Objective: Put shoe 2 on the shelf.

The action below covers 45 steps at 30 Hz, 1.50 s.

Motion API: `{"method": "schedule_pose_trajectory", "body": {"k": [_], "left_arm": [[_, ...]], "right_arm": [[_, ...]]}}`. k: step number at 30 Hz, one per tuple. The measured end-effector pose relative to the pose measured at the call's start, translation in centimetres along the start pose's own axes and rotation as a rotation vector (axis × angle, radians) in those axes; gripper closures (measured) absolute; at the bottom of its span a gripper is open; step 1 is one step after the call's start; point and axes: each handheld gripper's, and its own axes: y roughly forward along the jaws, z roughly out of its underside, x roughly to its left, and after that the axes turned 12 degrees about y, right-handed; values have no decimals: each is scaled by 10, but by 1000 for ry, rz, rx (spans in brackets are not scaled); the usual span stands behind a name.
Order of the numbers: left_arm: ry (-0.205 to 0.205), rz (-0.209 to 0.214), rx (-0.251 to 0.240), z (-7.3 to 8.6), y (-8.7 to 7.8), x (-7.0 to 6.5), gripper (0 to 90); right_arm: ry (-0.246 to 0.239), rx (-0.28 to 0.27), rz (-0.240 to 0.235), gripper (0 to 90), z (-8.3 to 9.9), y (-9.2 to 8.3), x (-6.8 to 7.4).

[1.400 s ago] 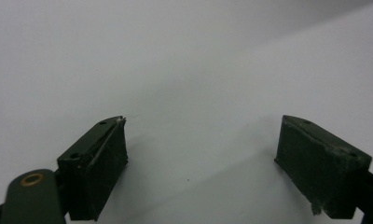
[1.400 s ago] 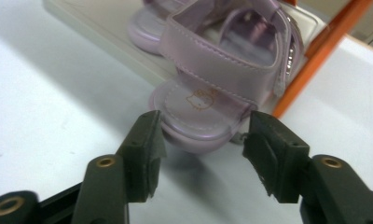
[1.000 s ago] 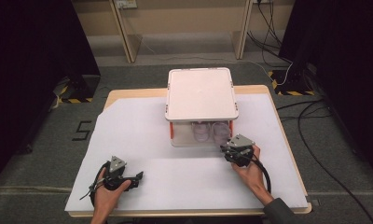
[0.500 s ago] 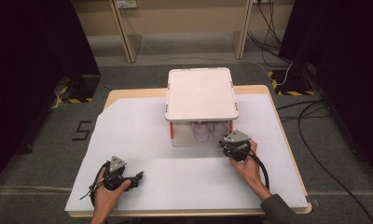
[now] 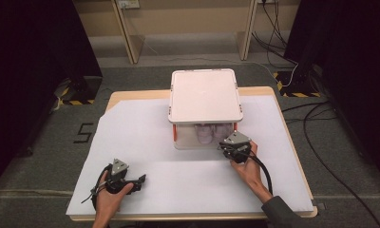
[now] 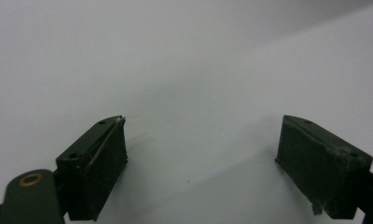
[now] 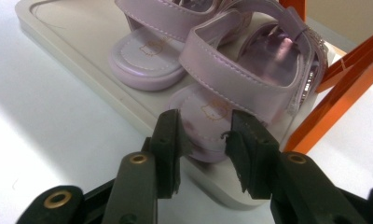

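- Two pale lilac strapped child's sandals sit side by side on the grey lower tray of a small rack with orange uprights, under its flat white square top, at the far middle of the tabletop.
- Right hand-held gripper: its jaws are narrowed but parted, either side of the nearer sandal's toe, with a gap showing; it grips nothing yet.
- Likely step: picking up that nearer sandal. Doing it well would mean going in a little deeper so both jaws meet the sole edge or the front strap squarely, closing firmly, then drawing it out low, clear of the top and the orange uprights.
- Left hand-held gripper rests at the near left of the tabletop, well apart from the rack, jaws spread wide over bare white.
- White sheet covers most of the light wooden tabletop.
- Grey floor around it, black cables at right, dark curtains to both sides.
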Motion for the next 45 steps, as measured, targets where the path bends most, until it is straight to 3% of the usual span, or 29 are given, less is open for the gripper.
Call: {"method": "schedule_pose_trajectory", "body": {"k": [4,14,18,26,33,42,45], "left_arm": [[-1,0,0,0,0,0,150],[1,0,1,0,0,0,152],[2,1,1,0,0,0,153],[6,0,4,0,0,0,152],[3,2,2,0,0,0,153],[6,-1,-2,-1,-2,1,156],[8,0,-7,-1,-2,0,156]], "right_arm": [[-16,-6,2,650,-2,4,5],[-2,-5,-19,628,-4,9,7],[22,-20,-28,583,-6,2,5],[55,-113,-23,533,-19,-19,2],[53,-98,-19,528,-19,-13,5],[67,-118,-55,491,-18,-33,3],[102,-107,-79,469,-13,-40,3]]}}
